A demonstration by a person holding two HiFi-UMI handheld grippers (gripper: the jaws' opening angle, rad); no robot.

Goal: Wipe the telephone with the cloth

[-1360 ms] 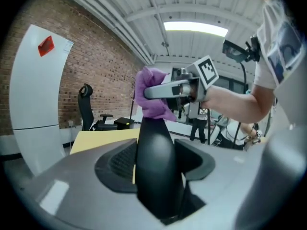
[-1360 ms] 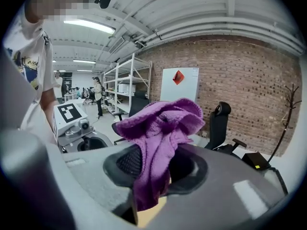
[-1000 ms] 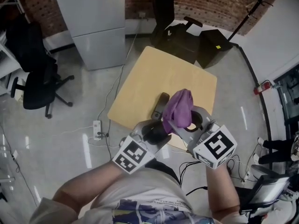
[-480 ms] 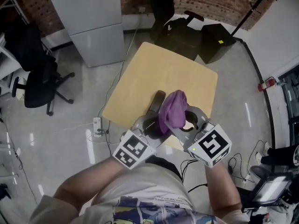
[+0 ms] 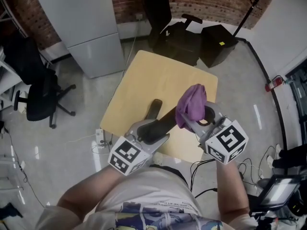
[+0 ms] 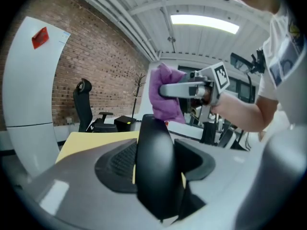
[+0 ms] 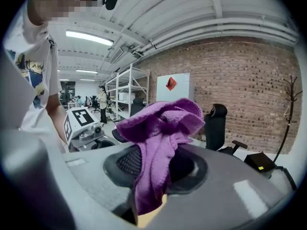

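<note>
Head view, left gripper [image 5: 154, 130] fingers clamping telephone [image 5: 167, 121], right gripper [image 5: 193, 123] fingers clamping cloth [image 5: 192, 104], at table [image 5: 158, 75] edge

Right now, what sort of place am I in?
Probably a lab or workshop-style office: there's a bare brick wall, a rolling office chair and tall metal shelving racks.

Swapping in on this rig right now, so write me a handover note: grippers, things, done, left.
Left gripper: fingers shut on the handset, held up over the table.
Right gripper: fingers shut on the cloth, which is bunched and hangs from them.
The cloth is by the handset's far end; contact cannot be told.
Done: both things are picked up and brought together. How much is wiped does not show.
Left: rub the cloth along the handset, probably turning it to reach all sides, then set both down.
</note>
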